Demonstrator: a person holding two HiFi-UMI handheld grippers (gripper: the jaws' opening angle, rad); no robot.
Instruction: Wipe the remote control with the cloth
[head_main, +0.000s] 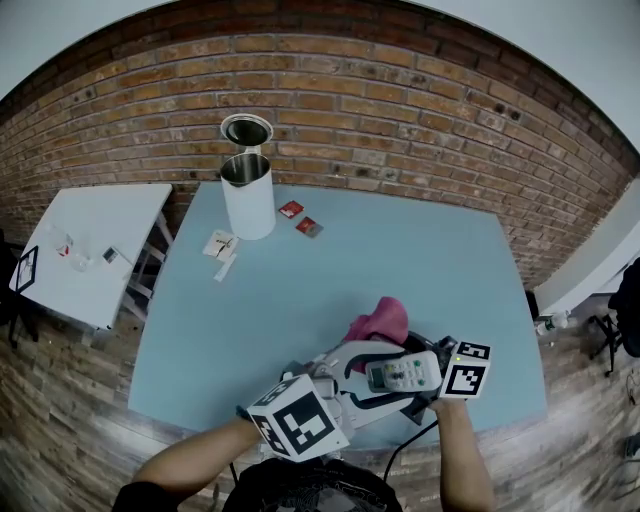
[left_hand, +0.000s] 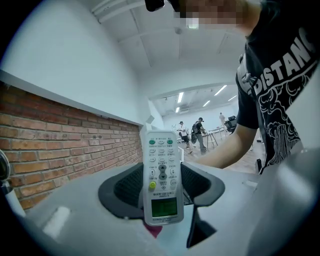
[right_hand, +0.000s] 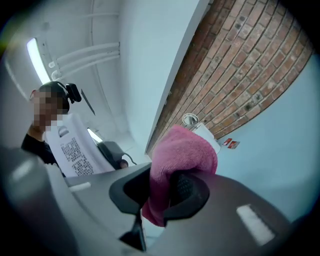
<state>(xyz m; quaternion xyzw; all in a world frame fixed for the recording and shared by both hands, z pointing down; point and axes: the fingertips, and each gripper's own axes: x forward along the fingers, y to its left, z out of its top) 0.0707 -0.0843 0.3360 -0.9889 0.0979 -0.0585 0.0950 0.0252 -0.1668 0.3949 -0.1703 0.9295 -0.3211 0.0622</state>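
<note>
Head view: above the table's 6 o'clock edge, our left tool clamps the remote control, long axis 3 to 9 o'clock; the cloth, clamped in our right tool, sits at its 11 o'clock.

Left gripper & right gripper: pale grey moulded shells, black fingers w/ ribbed inner pads. Each has a white cube w/ black square markers: left cube lower centre, right cube lower right of head view. Black cable beneath. Person wears black short-sleeve T-shirt, white print.
</note>
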